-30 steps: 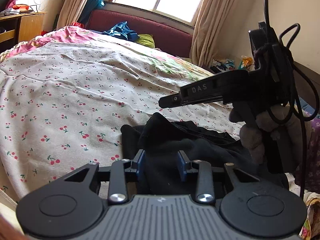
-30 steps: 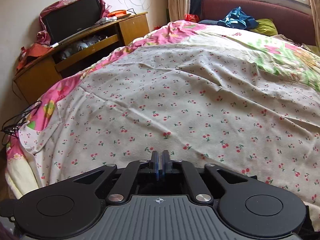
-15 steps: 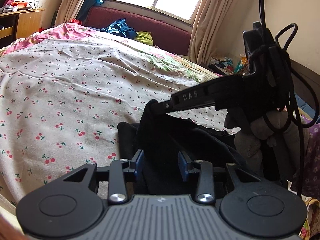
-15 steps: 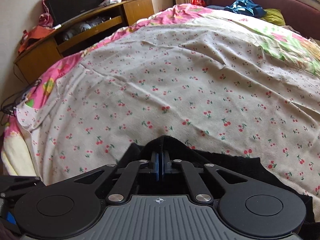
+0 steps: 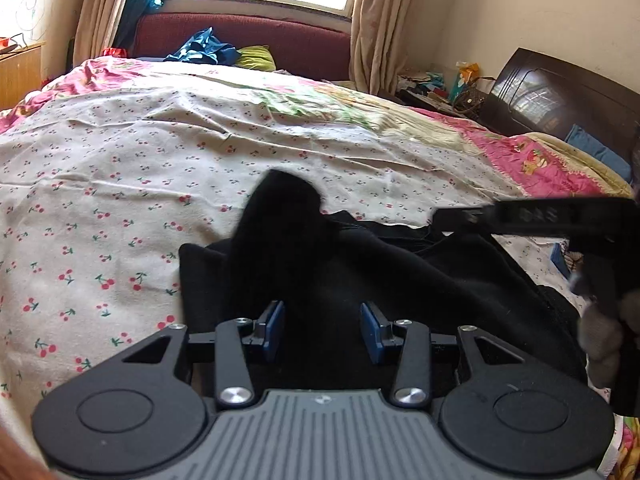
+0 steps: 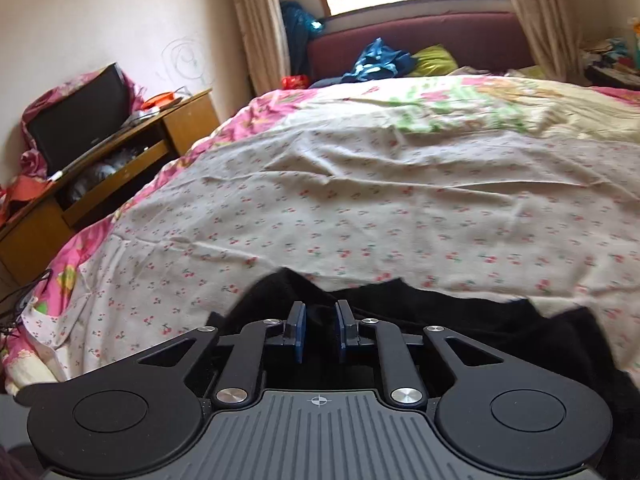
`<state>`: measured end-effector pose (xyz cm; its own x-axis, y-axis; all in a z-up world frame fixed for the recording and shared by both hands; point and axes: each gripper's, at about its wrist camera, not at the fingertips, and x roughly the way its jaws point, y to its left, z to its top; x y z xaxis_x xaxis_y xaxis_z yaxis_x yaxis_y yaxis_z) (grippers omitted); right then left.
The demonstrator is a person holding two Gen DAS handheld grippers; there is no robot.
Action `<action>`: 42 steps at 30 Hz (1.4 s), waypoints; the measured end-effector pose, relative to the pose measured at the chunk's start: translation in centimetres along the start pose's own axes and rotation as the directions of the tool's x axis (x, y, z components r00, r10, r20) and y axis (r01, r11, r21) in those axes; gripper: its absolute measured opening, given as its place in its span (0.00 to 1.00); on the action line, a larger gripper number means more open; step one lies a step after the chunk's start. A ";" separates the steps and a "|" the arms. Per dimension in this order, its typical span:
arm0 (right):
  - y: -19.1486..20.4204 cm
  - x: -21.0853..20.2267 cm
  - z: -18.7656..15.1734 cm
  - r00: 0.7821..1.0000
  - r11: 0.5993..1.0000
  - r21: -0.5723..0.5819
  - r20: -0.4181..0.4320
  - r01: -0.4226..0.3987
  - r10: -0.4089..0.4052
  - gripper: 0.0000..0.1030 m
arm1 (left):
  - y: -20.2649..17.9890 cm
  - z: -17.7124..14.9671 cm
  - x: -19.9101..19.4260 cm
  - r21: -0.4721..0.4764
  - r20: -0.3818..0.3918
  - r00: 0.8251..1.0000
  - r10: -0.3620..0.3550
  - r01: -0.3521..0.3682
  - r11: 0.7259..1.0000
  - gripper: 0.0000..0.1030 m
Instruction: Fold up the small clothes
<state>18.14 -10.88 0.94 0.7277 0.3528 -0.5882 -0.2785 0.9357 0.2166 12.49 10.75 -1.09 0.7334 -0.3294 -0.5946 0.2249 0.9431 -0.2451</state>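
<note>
A black garment (image 5: 360, 264) lies crumpled on the cherry-print bedsheet (image 5: 120, 200), with one corner standing up in a peak. My left gripper (image 5: 322, 332) is open just above it, blue pads apart with black cloth between them. My right gripper (image 6: 319, 330) is open by a small gap, its pads over the same garment (image 6: 460, 320). The right gripper's body (image 5: 560, 216) shows at the right of the left wrist view, over the garment's right side.
A wooden desk (image 6: 100, 168) with a black monitor stands left of the bed. A dark red sofa (image 5: 248, 40) with blue and yellow cloth sits under the window. A dark headboard (image 5: 560, 96) and a cluttered nightstand are at right.
My right gripper has opened and let go of the lifted garment corner, then pulled back to the right. The left gripper stays open over the garment.
</note>
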 end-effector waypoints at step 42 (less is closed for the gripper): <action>-13.5 -0.8 -3.3 0.978 0.942 0.263 -0.073 0.209 -0.197 0.07 | -0.2 0.5 2.4 -0.034 -0.008 0.987 0.159 -0.159 0.987 0.67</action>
<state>19.21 -23.83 -4.08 0.7207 0.1604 -0.6745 0.0546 0.9567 0.2858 14.56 9.82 -2.06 0.7546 -0.1754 -0.6323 0.0834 0.9814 -0.1727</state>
